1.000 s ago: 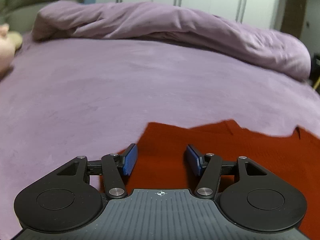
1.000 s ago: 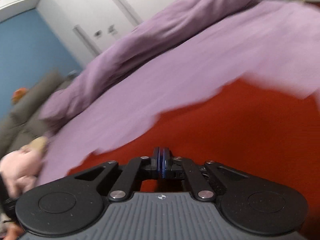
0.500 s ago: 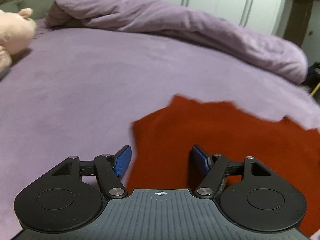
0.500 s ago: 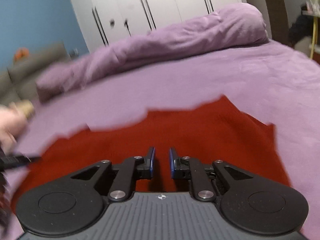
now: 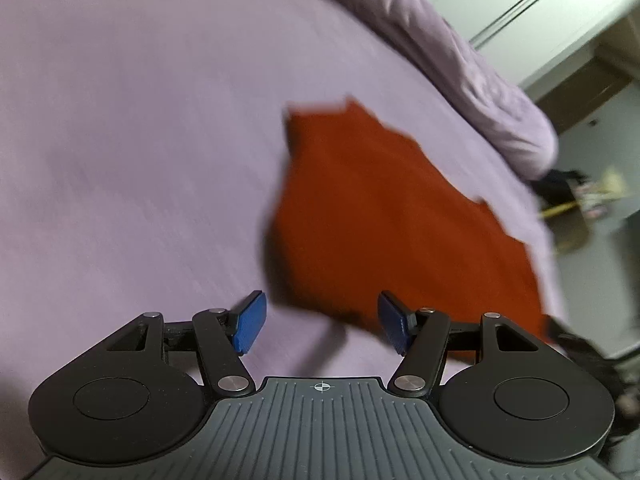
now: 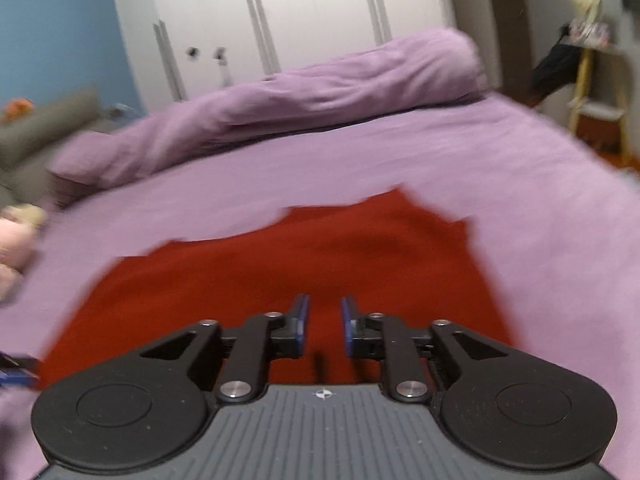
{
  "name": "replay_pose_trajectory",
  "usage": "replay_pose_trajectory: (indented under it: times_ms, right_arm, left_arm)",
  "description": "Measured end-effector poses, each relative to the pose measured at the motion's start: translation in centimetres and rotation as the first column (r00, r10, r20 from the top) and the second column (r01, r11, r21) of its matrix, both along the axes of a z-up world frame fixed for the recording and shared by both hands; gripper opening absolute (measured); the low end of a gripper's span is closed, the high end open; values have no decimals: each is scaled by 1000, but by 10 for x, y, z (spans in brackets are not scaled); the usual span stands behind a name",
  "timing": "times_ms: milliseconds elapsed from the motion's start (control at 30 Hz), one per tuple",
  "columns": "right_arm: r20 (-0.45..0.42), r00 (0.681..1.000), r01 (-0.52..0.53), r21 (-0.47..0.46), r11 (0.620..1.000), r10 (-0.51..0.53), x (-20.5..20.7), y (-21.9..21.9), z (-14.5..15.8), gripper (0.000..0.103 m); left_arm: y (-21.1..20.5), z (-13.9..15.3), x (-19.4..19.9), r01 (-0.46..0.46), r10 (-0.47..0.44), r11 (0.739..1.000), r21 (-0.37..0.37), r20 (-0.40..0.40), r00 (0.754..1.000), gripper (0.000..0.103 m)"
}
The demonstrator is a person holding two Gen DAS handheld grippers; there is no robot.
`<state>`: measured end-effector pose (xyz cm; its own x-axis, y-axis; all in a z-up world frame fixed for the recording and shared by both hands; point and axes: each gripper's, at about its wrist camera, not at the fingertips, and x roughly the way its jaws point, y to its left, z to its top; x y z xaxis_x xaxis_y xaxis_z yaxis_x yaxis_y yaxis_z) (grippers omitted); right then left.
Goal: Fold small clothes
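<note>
We see the small rust-red knit garment [image 5: 384,216] lying flat on the lilac bedsheet [image 5: 132,140], near the bed's near edge, its far outline jagged and blurred. In the right wrist view the same red garment [image 6: 304,264] spreads across the sheet [image 6: 520,184] straight ahead of the fingers.

Left gripper [image 5: 320,322]: black body, blue pads [image 5: 250,322], jaws moderately wide and closing right now, nothing between them. We see it above the sheet at the garment's near left corner; the right pad overlaps the red cloth in the picture, the left pad sits over bare sheet. Contact with the cloth, we cannot tell.

Right gripper [image 6: 323,326]: jaws narrow but parted, opening right now, nothing pinched between the blue pads [image 6: 302,326]. It hangs over the garment's near part, cloth visible through the gap.

Outward: a rumpled lilac duvet [image 6: 280,96] is rolled along the far side of the bed, well apart from the garment. Behind it stand white wardrobe doors with long handles [image 6: 256,20] and a blue wall [image 6: 56,28]. A pale pink plush toy [image 6: 12,248] sits at the left edge on the sheet. A yellow wooden stool [image 6: 596,92] stands right of the bed. Both views are motion-blurred.
</note>
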<state>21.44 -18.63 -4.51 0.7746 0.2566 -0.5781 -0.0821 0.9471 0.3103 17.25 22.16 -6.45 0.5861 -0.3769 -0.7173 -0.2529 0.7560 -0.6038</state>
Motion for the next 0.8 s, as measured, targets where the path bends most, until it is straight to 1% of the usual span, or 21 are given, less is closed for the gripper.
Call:
replay_pose_trajectory:
  times_ms: [33, 67, 100, 167, 200, 233, 267, 300, 333, 367, 400, 433, 467, 500, 567, 600, 633, 667, 700, 733, 800]
  right_arm:
    - [-7, 1000, -17, 25, 1000, 17, -3, 8, 0, 21]
    - [-15, 999, -42, 42, 998, 42, -6, 19, -1, 21]
    - [-20, 997, -72, 45, 996, 73, -7, 31, -1, 21]
    - [-33, 993, -114, 33, 993, 115, -11, 53, -2, 21]
    - [-40, 990, -135, 31, 990, 136, -14, 62, -2, 21]
    - [-46, 988, -149, 30, 988, 150, -15, 71, -2, 21]
    - [-51, 986, -156, 29, 987, 158, -13, 79, -3, 21]
    - [-54, 985, -163, 29, 986, 164, -9, 84, -4, 21]
    - [-56, 983, -171, 27, 985, 173, -7, 92, -4, 21]
    - [-55, 983, -176, 27, 984, 177, -2, 96, -5, 20]
    - [-57, 982, -178, 27, 984, 180, 1, 101, -6, 20]
    - [-63, 981, -182, 26, 983, 183, 5, 106, -7, 20]
    - [-63, 981, -183, 27, 983, 184, 2, 111, -7, 19]
    - [-59, 981, -183, 25, 983, 184, 4, 118, -8, 18]
    - [-46, 980, -194, 1, 981, 194, 7, 130, -11, 17]
    - [-42, 979, -202, -27, 979, 201, 8, 136, -15, 16]
    - [-54, 978, -207, -57, 977, 204, 11, 142, -22, 17]
    - [-84, 975, -211, -74, 975, 204, 14, 146, -31, 17]
    - [-94, 975, -210, -69, 975, 203, 17, 147, -39, 17]
    - [-67, 977, -204, -55, 977, 201, 16, 145, -42, 17]
    - [-69, 976, -211, -55, 976, 207, 17, 144, -41, 16]
  left_arm:
    - [0, -5, 0, -16, 16, 999, -36, -6, 1000, 67]
    - [1, -8, 2, -38, 38, 998, -46, -2, 999, 66]
    - [4, -11, 7, -59, 60, 995, -76, 7, 998, 65]
    - [11, -21, 18, -120, 120, 971, -205, -16, 993, 66]
    - [13, -26, 24, -140, 140, 956, -258, -20, 990, 64]
    - [15, -31, 30, -158, 159, 943, -295, -18, 987, 63]
    - [18, -38, 35, -178, 181, 926, -334, -21, 983, 58]
    - [20, -44, 40, -200, 203, 910, -364, -31, 979, 49]
    - [22, -50, 44, -226, 229, 891, -395, -42, 973, 43]
    - [25, -56, 49, -250, 249, 873, -418, -57, 967, 32]
    - [27, -60, 51, -274, 268, 859, -433, -77, 960, 27]
    - [29, -63, 51, -290, 281, 845, -450, -87, 956, 26]
    - [30, -63, 51, -293, 288, 838, -460, -81, 954, 25]
    - [30, -61, 50, -283, 286, 846, -451, -64, 956, 23]
    - [28, -51, 49, -250, 268, 880, -404, -13, 963, 22]
    - [26, -47, 50, -235, 259, 894, -382, 12, 966, 22]
    - [25, -44, 51, -228, 254, 901, -369, 24, 967, 21]
    - [24, -41, 52, -224, 250, 907, -356, 28, 968, 21]
    - [21, -38, 52, -224, 249, 914, -338, 31, 968, 21]
    - [18, -34, 50, -218, 244, 924, -314, 44, 969, 21]
    - [6, -21, 52, -191, 220, 950, -248, 98, 970, 21]
